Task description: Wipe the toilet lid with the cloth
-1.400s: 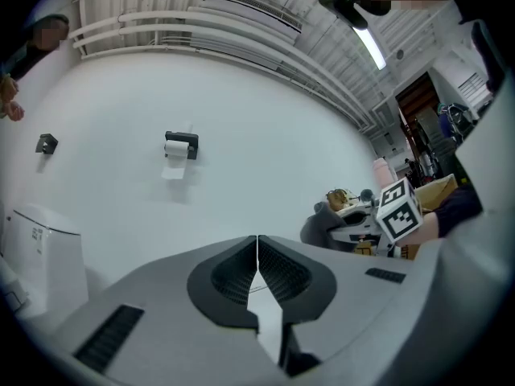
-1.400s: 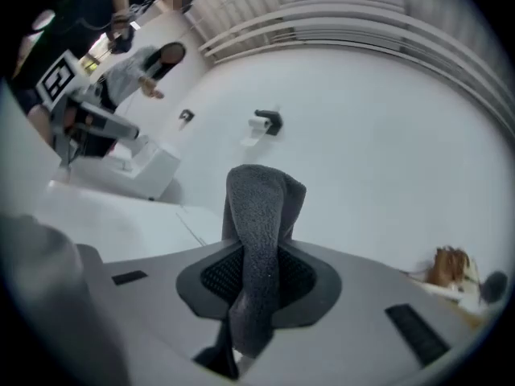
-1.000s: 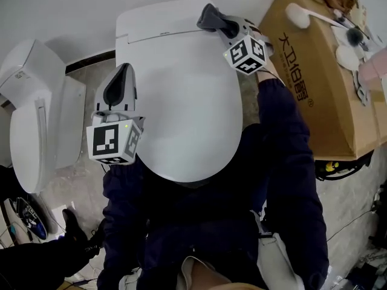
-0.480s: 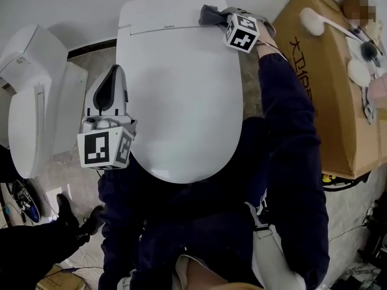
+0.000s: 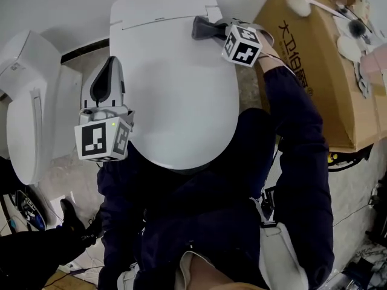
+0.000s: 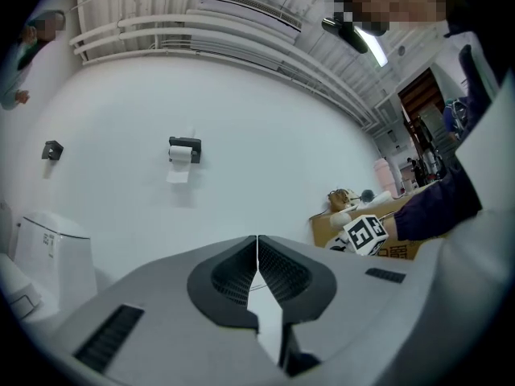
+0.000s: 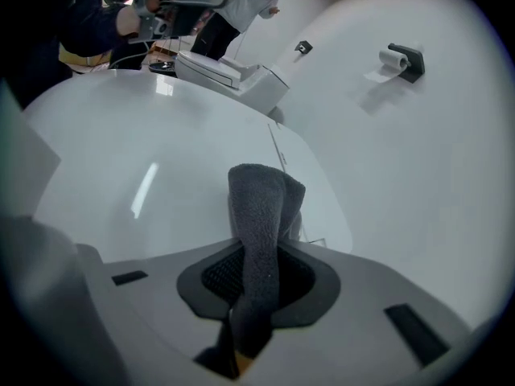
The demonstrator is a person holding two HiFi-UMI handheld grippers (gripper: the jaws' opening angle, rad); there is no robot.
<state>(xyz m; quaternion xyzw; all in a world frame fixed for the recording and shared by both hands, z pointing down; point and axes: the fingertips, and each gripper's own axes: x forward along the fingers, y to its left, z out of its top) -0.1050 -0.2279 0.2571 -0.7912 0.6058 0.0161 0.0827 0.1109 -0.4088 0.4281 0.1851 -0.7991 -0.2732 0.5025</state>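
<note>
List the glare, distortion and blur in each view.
Right gripper view: a glare streak on the toilet lid, and a dark vignette at the corners. Left gripper view: the fisheye lens bows the ceiling pipes, and the corners are black. Head view: soft, even light, no glare on the lid.

You're in a mocked-up bathroom set inside a workshop hall. The toilet lid (image 5: 175, 89) in front of you backs onto a plain white wall (image 6: 265, 135) that carries a toilet-roll holder (image 6: 183, 149). A second toilet (image 5: 30, 113) stands just to your left. Overhead, bare pipes (image 6: 201, 34) and a strip light (image 6: 372, 45) run under an open ceiling. A cardboard box (image 5: 308, 83) with brushes (image 5: 299, 3) on top stands at your right, and cables (image 5: 347, 165) trail on the floor beside it.
</note>
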